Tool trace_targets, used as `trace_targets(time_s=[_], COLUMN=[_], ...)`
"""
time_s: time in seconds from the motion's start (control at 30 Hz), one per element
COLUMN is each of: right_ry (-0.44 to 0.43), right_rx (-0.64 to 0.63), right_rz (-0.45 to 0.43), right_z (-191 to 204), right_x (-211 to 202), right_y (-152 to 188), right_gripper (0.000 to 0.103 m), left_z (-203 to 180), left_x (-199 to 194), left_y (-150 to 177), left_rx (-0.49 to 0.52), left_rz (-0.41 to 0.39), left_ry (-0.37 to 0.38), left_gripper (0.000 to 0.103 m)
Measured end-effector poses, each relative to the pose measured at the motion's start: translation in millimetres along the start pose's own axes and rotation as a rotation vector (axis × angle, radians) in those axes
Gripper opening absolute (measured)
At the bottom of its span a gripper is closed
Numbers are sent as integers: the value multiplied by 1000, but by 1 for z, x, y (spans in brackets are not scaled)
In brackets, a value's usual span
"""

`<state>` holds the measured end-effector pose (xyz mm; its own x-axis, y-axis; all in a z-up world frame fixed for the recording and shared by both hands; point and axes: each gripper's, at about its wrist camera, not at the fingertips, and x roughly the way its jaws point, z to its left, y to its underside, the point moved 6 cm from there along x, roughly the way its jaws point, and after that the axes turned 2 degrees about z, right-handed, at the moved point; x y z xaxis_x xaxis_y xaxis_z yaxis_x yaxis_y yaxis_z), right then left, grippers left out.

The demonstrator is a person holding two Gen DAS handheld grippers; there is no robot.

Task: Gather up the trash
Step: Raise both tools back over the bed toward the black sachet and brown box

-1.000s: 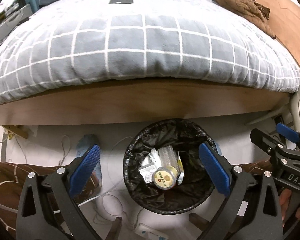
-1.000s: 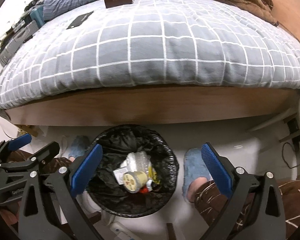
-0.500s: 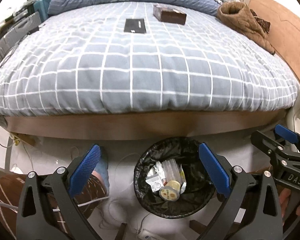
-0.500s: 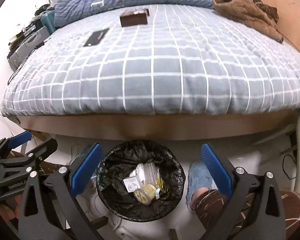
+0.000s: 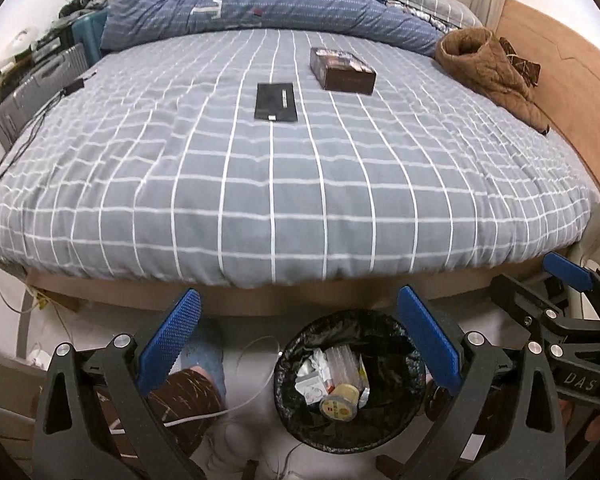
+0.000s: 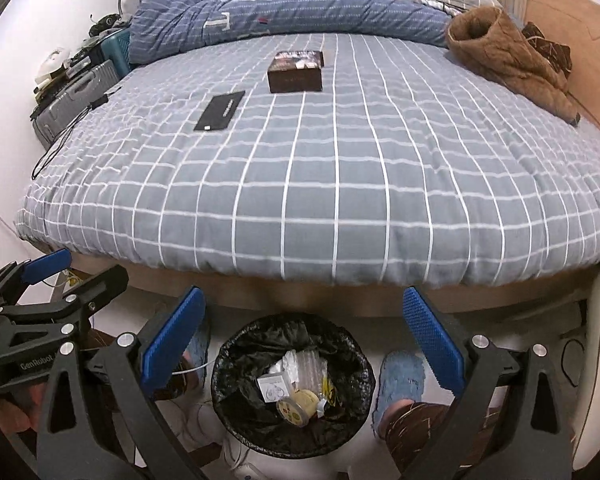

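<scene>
Both the left hand-held gripper (image 5: pixel 296 344) and right hand-held gripper (image 6: pixel 304 342) hang released and empty above the bin (image 5: pixel 350 380) (already part-filled). Judged step: seeking more trash; next calls for reaching to the dark box (image 5: pixel 342 69) or flat black packet (image 5: pixel 275 102) on the bed (image 5: pixel 300 200).

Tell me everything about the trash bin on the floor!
The trash bin is round, lined with a crinkly black plastic bag, and stands upright on the pale floor just in front of the bed's wooden edge. It is open on top. Inside lie crumpled clear wrappers, a white packet and a round yellow lid. Nothing grips it.
</scene>
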<state>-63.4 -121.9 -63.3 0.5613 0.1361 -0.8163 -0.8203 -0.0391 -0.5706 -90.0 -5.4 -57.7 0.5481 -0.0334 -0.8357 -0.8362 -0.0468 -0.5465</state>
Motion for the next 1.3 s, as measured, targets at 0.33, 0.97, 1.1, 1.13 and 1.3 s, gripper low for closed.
trace_targets(time_s=[0.33,0.97,1.1,1.13,1.3], right_ry=[10,28,21,20,25], right_rx=[-7,-66,-69,-73,-89], right_rz=[-26,-47,-48,-47,-56], right_z=[-6,-21,-24,-24,-23], right_x=[4,93,120,128,157], right_y=[-47,-165,-190,-197,-231], right_gripper=[95,95,95,95,95], left_z=[10,26,29,30,37], left_x=[4,116,148,159,192], left_y=[-46,-176,-197,-203,-223], left_rx=[-19,-67,-64,-65,-74], left_rz=[-12,2,13,18,24], left_ry=[-13,-58,-72,-76,-82], left_gripper=[97,97,97,97,93])
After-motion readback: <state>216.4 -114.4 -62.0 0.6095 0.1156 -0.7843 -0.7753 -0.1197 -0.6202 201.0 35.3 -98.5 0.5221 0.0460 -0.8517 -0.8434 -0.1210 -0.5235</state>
